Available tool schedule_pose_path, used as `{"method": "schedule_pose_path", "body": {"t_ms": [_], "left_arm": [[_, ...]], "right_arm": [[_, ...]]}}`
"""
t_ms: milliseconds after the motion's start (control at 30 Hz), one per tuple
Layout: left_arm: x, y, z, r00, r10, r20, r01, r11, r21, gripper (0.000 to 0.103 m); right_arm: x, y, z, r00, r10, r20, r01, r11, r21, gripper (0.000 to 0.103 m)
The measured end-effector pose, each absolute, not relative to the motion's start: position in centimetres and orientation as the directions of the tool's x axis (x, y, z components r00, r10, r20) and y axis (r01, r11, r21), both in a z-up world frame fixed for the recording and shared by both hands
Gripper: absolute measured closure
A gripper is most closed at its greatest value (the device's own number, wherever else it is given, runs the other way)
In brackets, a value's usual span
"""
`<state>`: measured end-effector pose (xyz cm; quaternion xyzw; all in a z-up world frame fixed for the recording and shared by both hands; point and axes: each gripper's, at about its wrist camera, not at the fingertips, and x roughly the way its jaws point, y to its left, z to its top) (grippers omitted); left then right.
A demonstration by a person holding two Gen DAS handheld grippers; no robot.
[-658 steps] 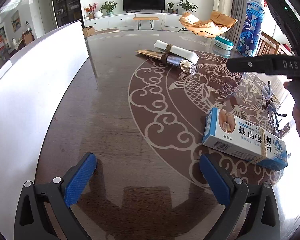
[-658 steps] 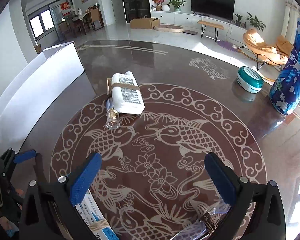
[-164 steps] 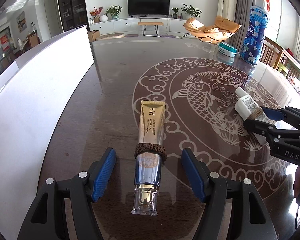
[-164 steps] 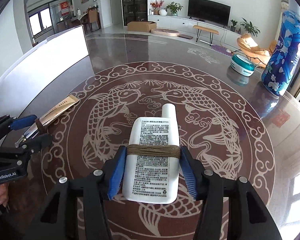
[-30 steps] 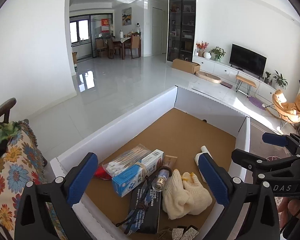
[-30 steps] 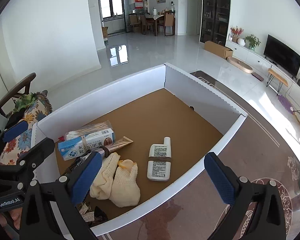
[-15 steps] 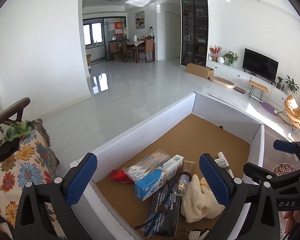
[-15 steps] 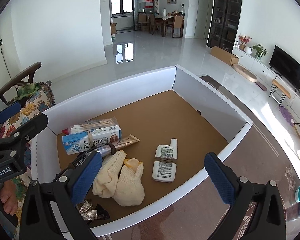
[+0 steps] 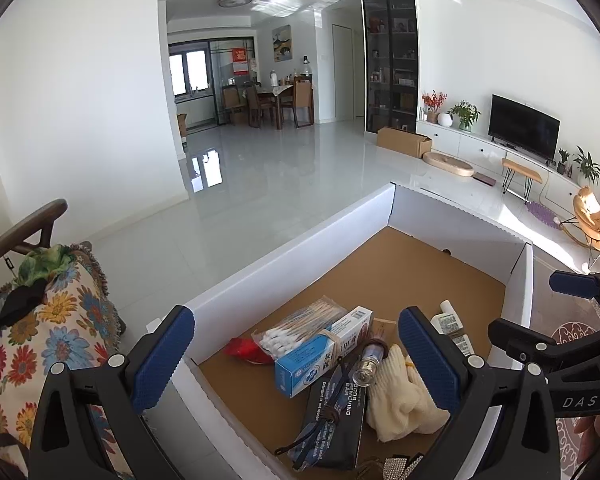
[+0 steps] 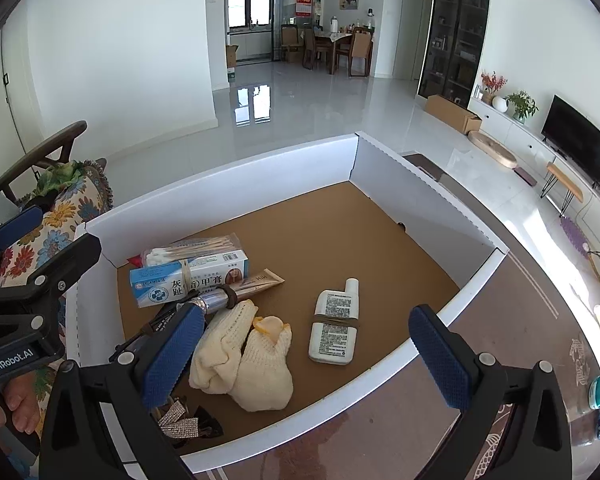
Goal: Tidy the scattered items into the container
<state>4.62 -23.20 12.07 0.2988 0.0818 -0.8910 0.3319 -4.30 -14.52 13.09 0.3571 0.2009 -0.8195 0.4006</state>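
Both tongs empty. Left tongs (image 9: pixel 296 356) and right tongs (image 10: pixel 306 356) have their jaws spread wide and hang above the near end of the white cardboard box (image 10: pixel 236 168), pinching nothing.

Near to far in the right wrist view:
- rhinestone hair clip (image 10: pixel 179 424) in the near left corner of the box
- cream knit gloves (image 10: pixel 242 358), a pair lying side by side
- white lotion bottle (image 10: pixel 334 330), band round its middle, just right of the gloves, cap pointing far
- gold cream tube (image 10: pixel 240 290), touching the far edge of the gloves
- blue-and-white ointment carton (image 10: pixel 188 278) with a bag of cotton swabs (image 10: pixel 192 250) banded against its far side
- dark flat box (image 9: pixel 336 416), seen in the left wrist view, partly under the carton and tube

The far half of the box floor is bare.

Step, as I judge it: drop-off done, both bottle and tube lie inside the box. A teal tin (image 10: pixel 598 391) and a blue patterned item at the right edge sit on the counter (image 10: pixel 480 360); can't tell if they count as scatter.

Next move calls for swinging back over the counter, checking for leftovers, jaws kept spread.
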Motion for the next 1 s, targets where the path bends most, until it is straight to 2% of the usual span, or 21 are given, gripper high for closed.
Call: {"method": "schedule_pose_path", "body": {"t_ms": [1000], "left_arm": [[4.85, -23.06, 12.14, -0.598, -0.544, -0.589, 0.64, -0.766, 0.058, 0.0]], "right_arm": [[-4.11, -14.5, 13.39, -0.422, -0.514, -0.747, 0.802, -0.596, -0.043, 0.001]]}}
